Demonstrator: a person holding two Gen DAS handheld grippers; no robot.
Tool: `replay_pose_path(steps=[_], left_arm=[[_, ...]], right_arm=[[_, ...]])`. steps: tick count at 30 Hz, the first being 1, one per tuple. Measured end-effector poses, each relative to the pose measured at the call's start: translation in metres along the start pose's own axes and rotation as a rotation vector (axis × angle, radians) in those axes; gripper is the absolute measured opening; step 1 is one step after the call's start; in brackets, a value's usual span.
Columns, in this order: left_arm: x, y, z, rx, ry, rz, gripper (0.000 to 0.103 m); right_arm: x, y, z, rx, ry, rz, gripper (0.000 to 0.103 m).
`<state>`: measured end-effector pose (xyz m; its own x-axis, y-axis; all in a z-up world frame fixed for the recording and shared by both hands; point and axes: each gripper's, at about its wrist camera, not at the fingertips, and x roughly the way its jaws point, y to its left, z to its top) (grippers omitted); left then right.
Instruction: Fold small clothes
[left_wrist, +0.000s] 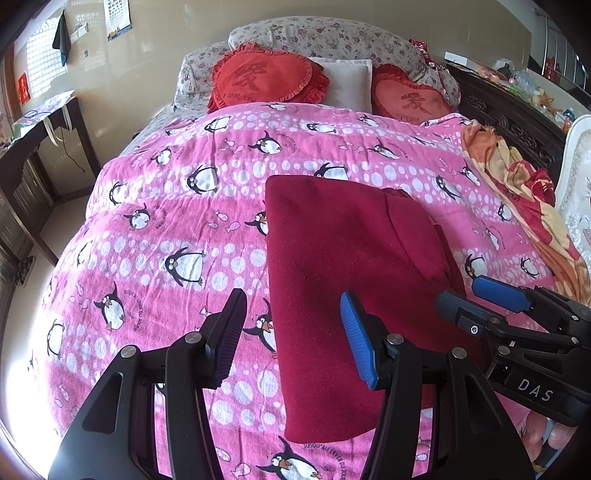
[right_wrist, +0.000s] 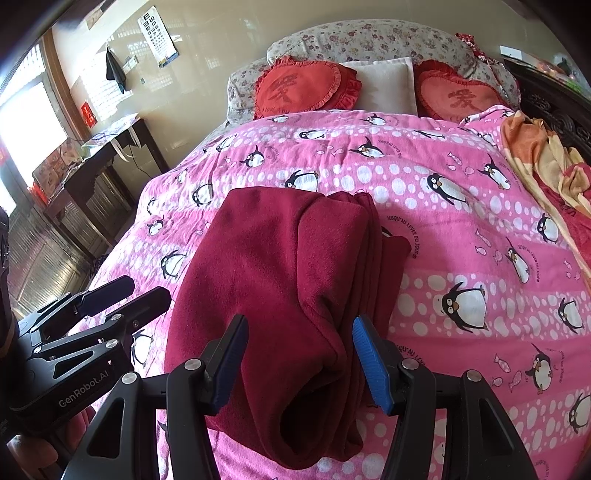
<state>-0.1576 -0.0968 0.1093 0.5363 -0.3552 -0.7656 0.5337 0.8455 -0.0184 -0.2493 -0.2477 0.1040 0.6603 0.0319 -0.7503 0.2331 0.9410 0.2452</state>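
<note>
Left wrist view: left gripper spread, nothing btwn pads, hovering over near left edge of dark red garment. Garment folded into long rectangle, lying flat on pink penguin quilt, mid-bed, running near to far. Right gripper at near right, also spread, just above the garment's right edge; contact w/ cloth can't be told. Risk here: left pad coming down on quilt instead of garment edge, pinching quilt along w/ cloth & dragging both.

Right wrist view: right gripper spread, astride near end of garment, pads not pressing. Stacked fold layers bunched along right side, near end puffed open like a tube. Left gripper at near left, apart from cloth. Risks, as judgement: grabbing only top layer → stack peels apart on lift; uneven pull btwn two hands → fold skews; soft thick fabric likely to spring open if released w/o pressing flat. Orange patterned blanket far right, well apart, no snag risk.
</note>
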Motion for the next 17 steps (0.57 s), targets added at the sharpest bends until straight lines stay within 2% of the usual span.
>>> replay_pose_path(steps=[8, 17], left_arm=[[0.004, 0.003, 0.0, -0.015, 0.008, -0.002, 0.053], [0.005, 0.018, 0.002, -0.036, -0.027, 0.024, 0.053]], right_arm=[[0.003, -0.001, 0.0, 0.001, 0.01, 0.001, 0.057], [0.006, -0.005, -0.001, 0.011, 0.016, 0.002, 0.057]])
